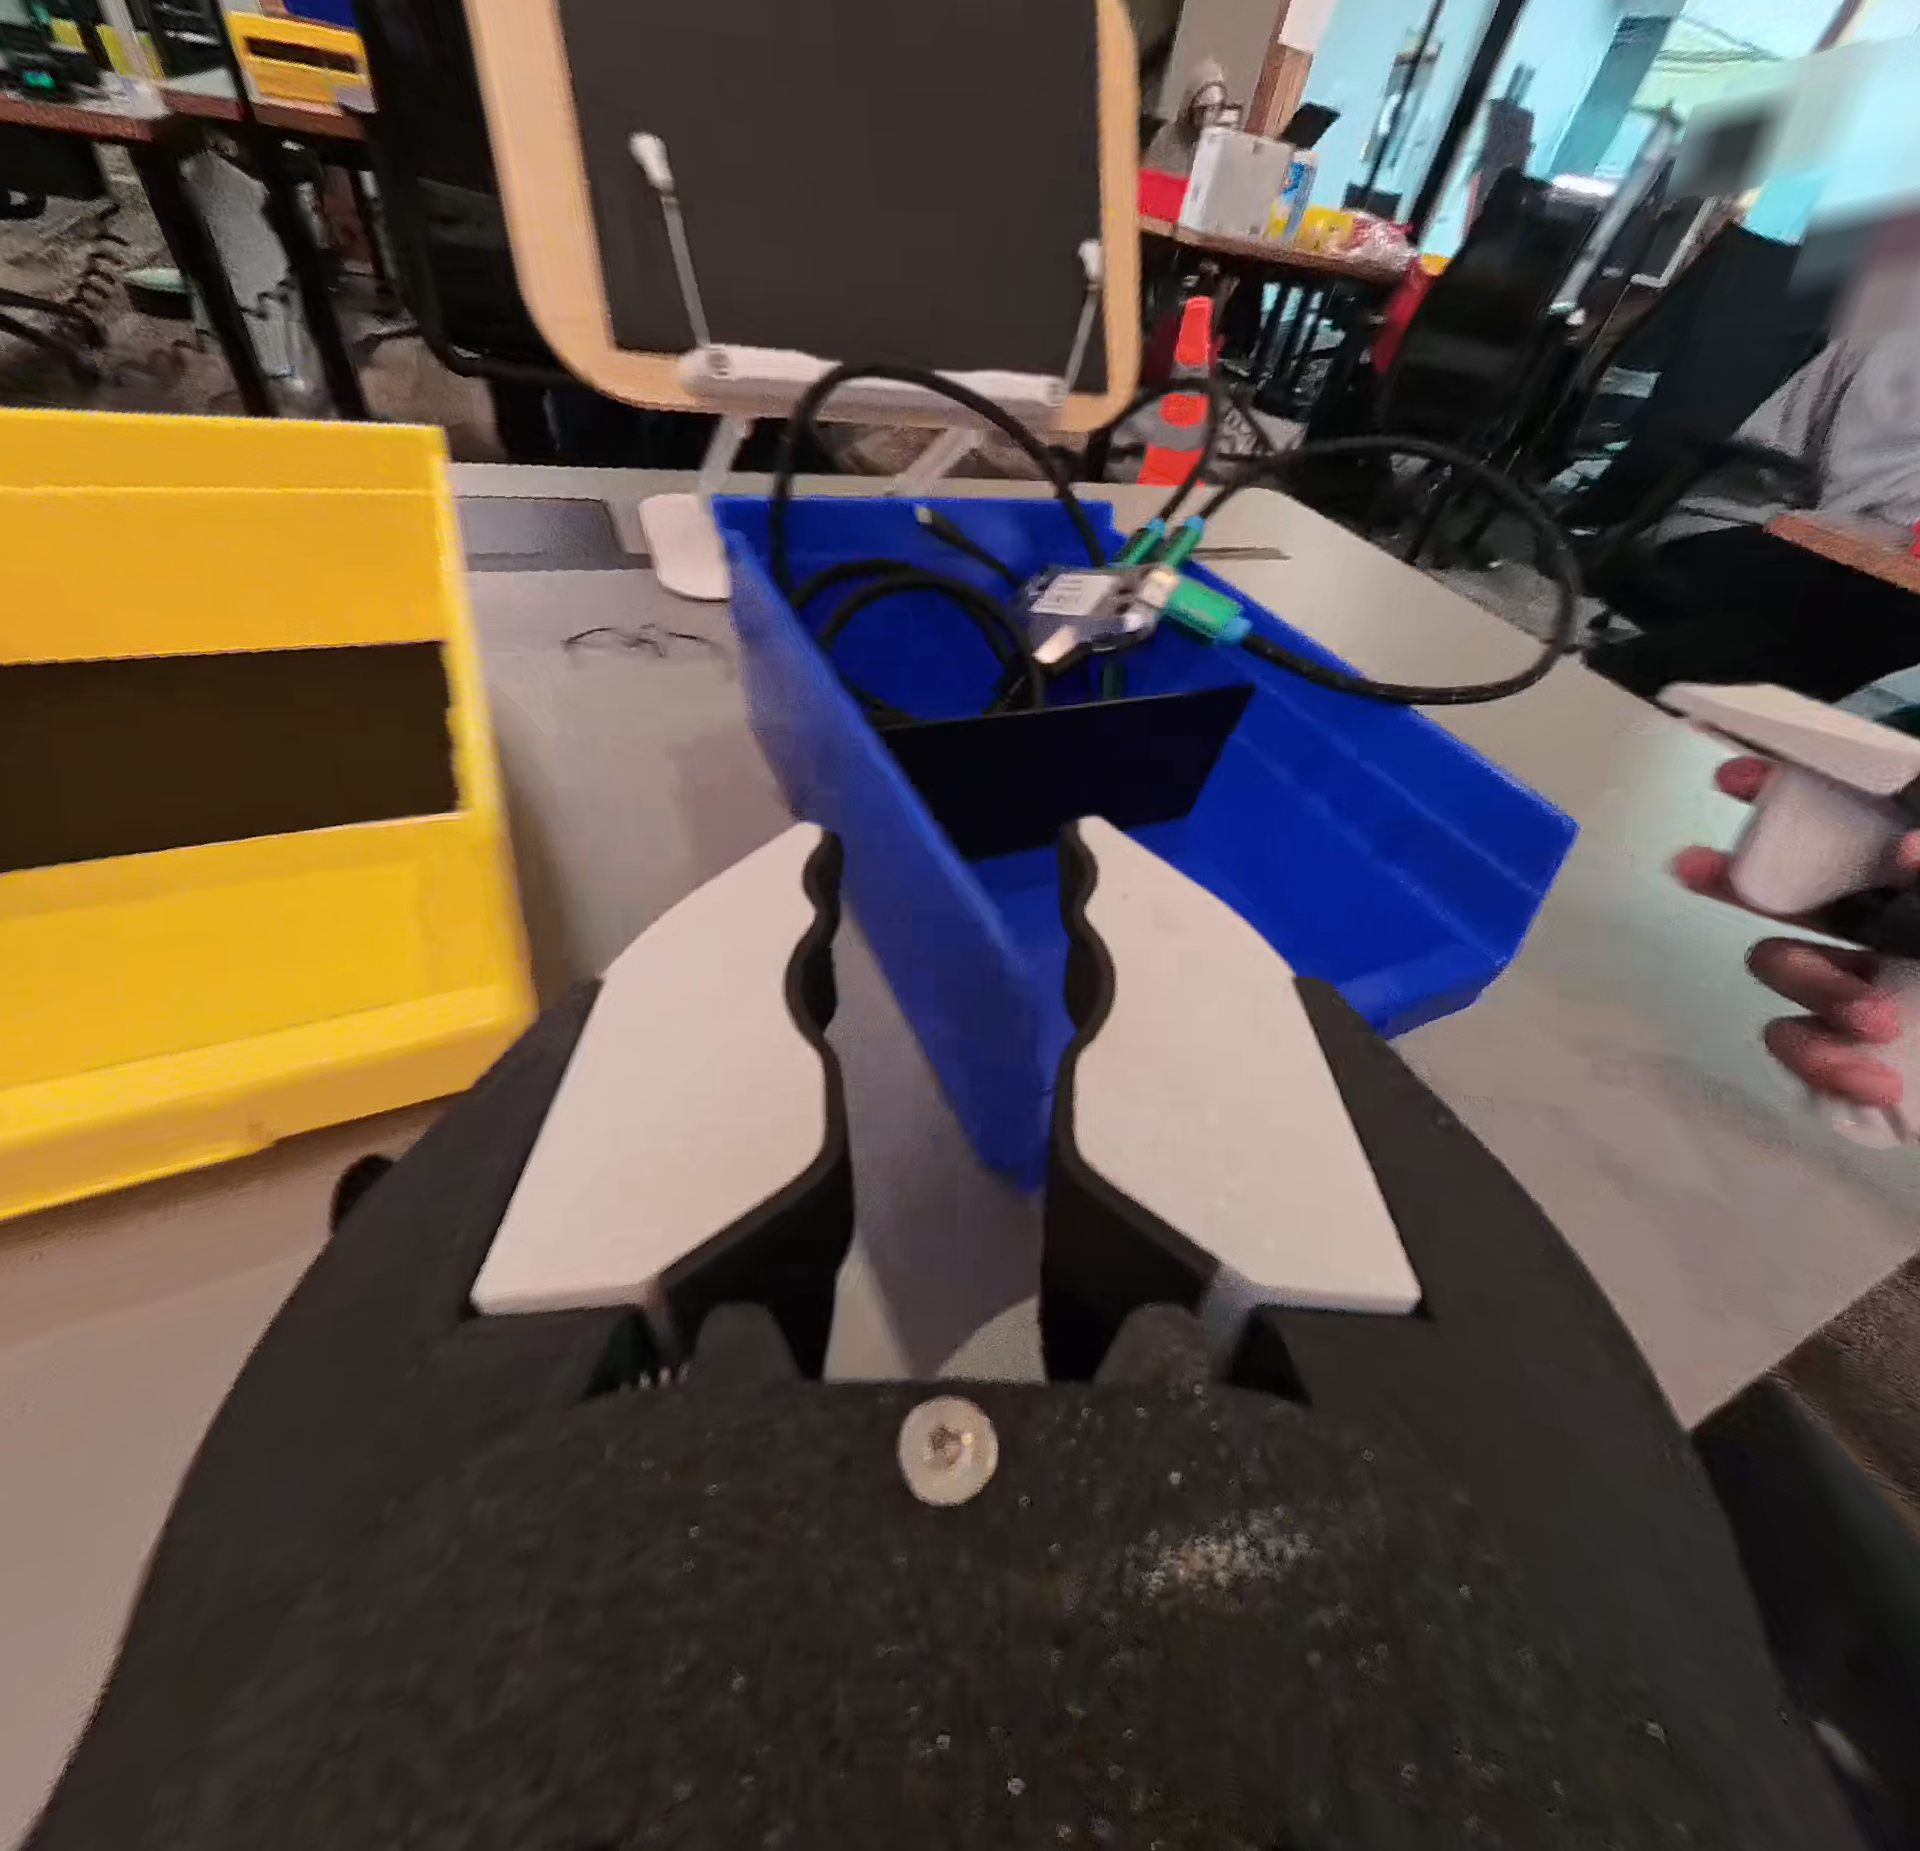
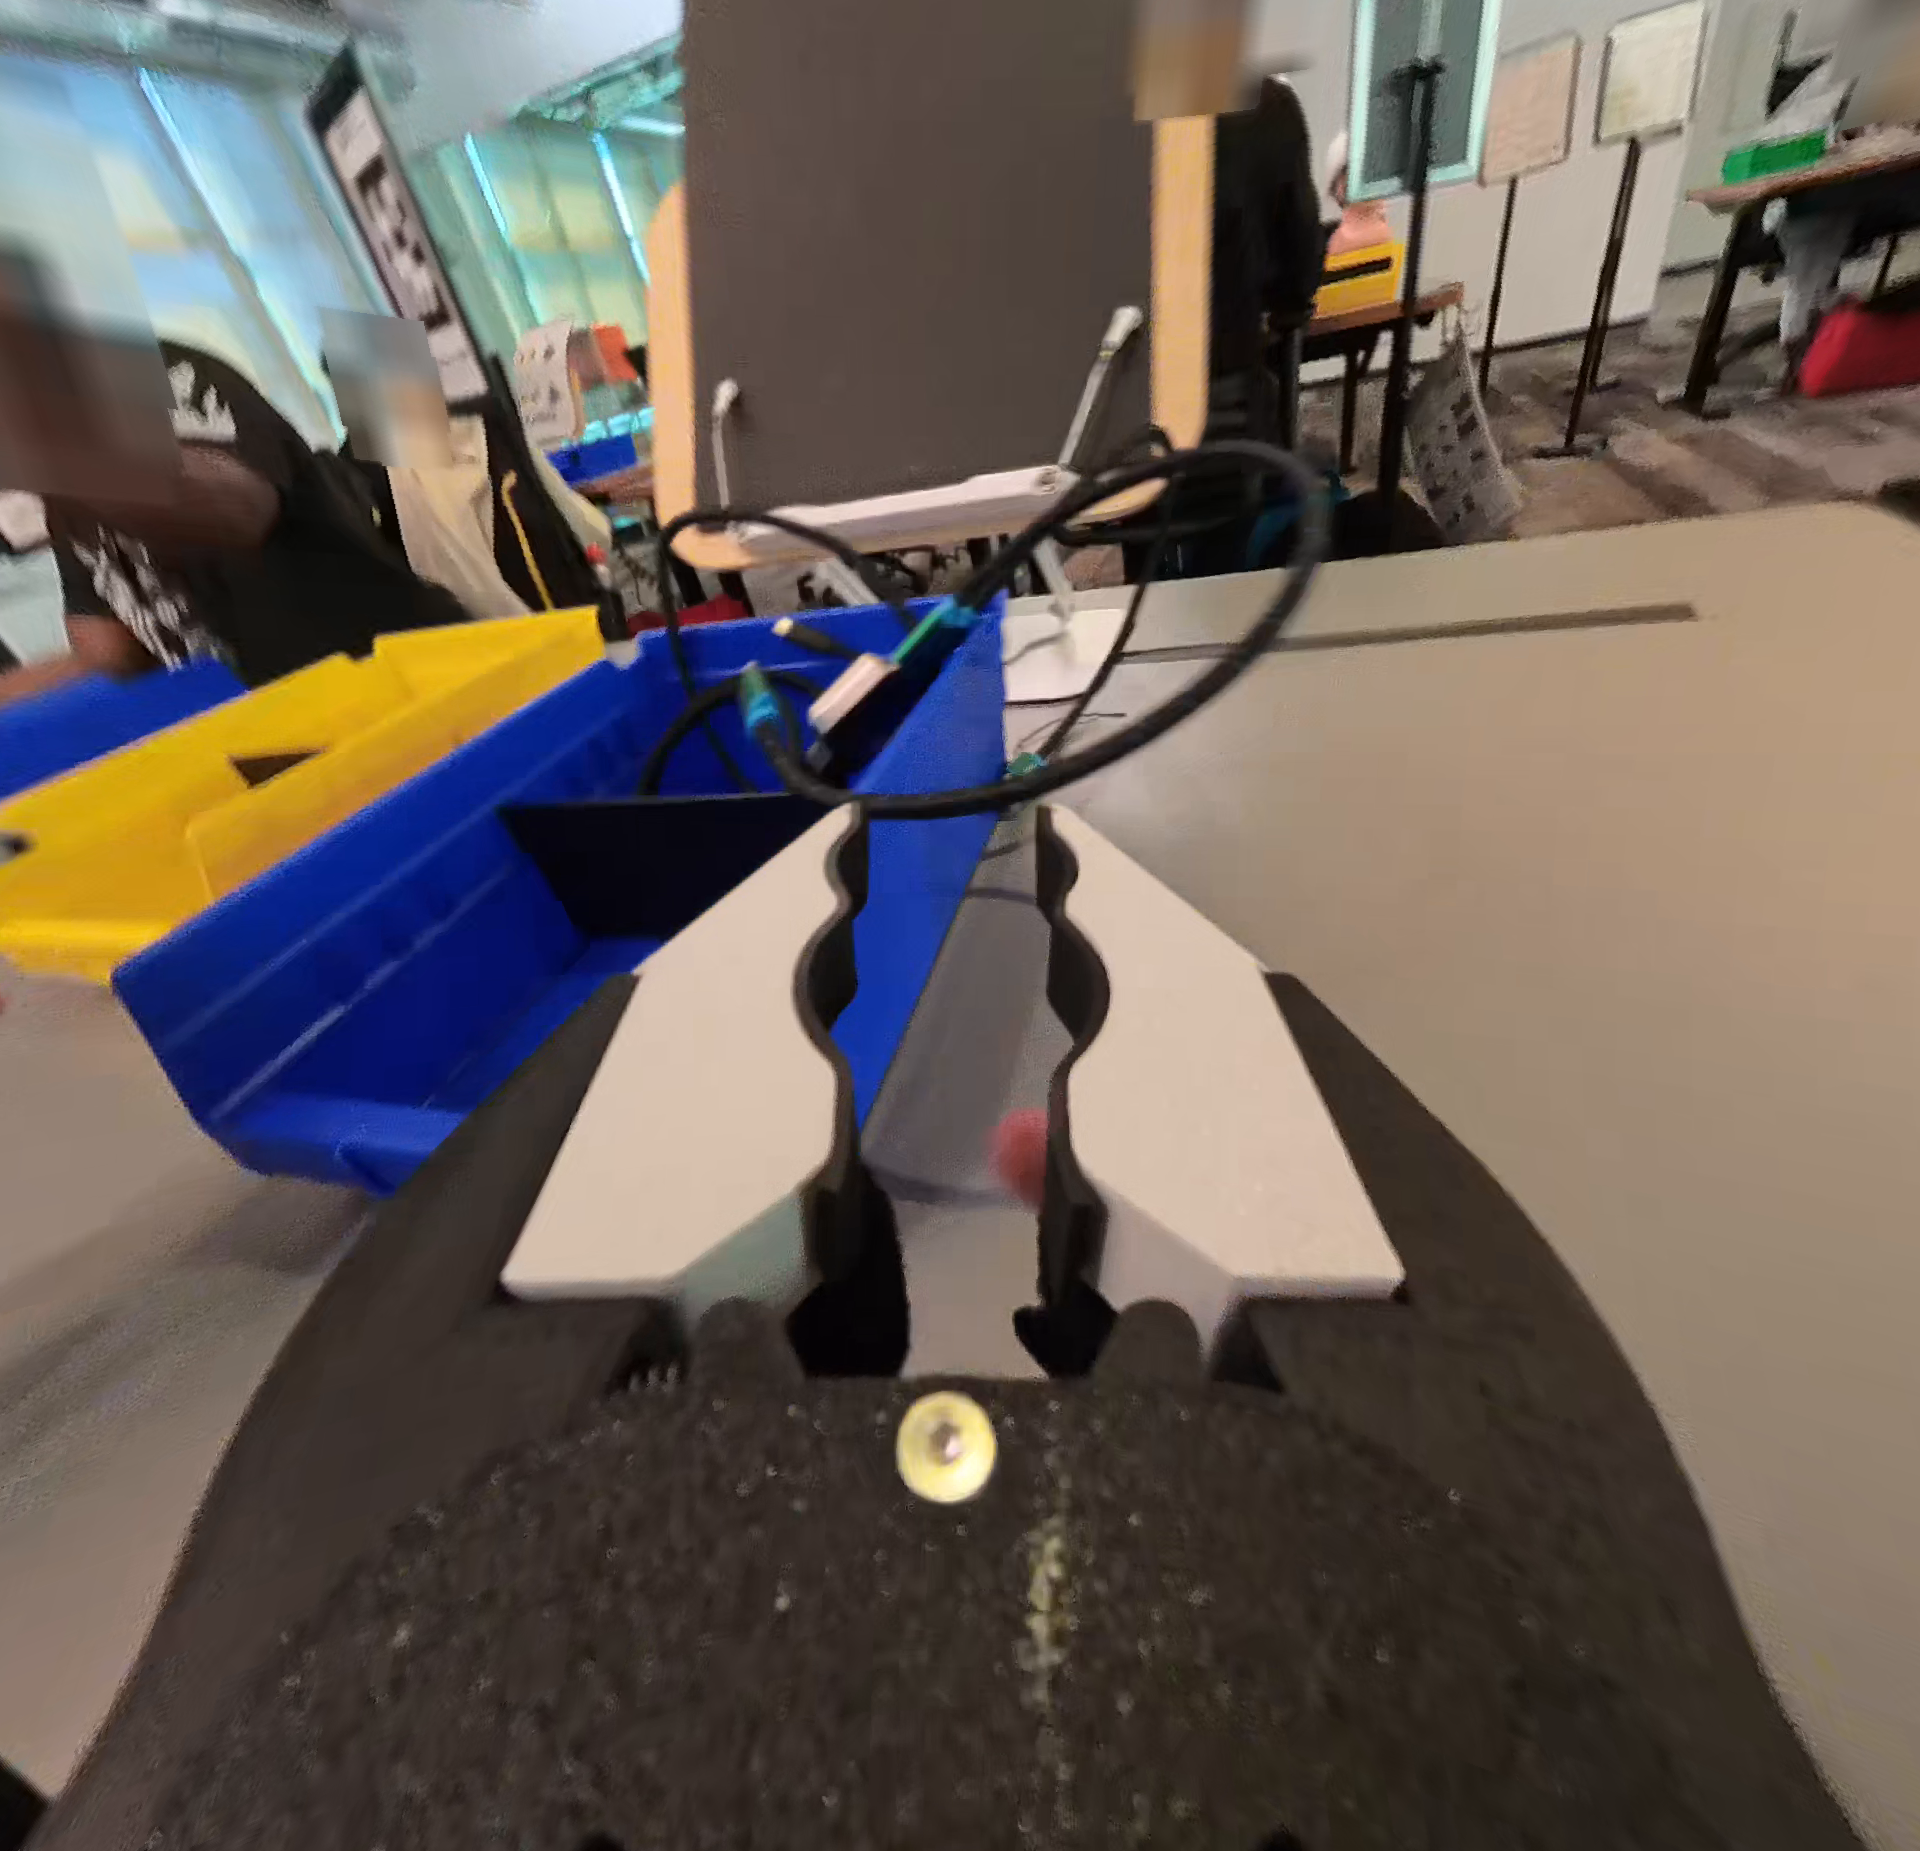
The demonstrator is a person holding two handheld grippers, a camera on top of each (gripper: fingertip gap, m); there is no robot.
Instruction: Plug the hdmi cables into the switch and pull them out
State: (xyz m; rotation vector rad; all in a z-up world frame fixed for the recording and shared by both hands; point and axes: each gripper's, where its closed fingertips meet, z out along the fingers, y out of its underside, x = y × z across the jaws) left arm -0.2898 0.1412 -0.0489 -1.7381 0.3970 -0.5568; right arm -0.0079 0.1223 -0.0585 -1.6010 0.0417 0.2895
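Observation:
A small silver HDMI switch lies in the far part of a blue bin, behind a black divider. Black cables with green plugs sit at the switch, and one cable loops out over the bin's right wall. My left gripper is open and empty, just before the bin's near corner. My right gripper is open and empty, over the bin's right wall. The switch and green plugs show beyond it. A hand holds the other gripper's handle.
A yellow bin stands left of the blue one on the grey table. A white stand holding a dark, wood-rimmed panel is behind the bins. People and other tables are beyond. The tips of one gripper are about 30 cm away from the tips of the other. My left tips are about 25 cm from the switch, my right tips only 20 cm.

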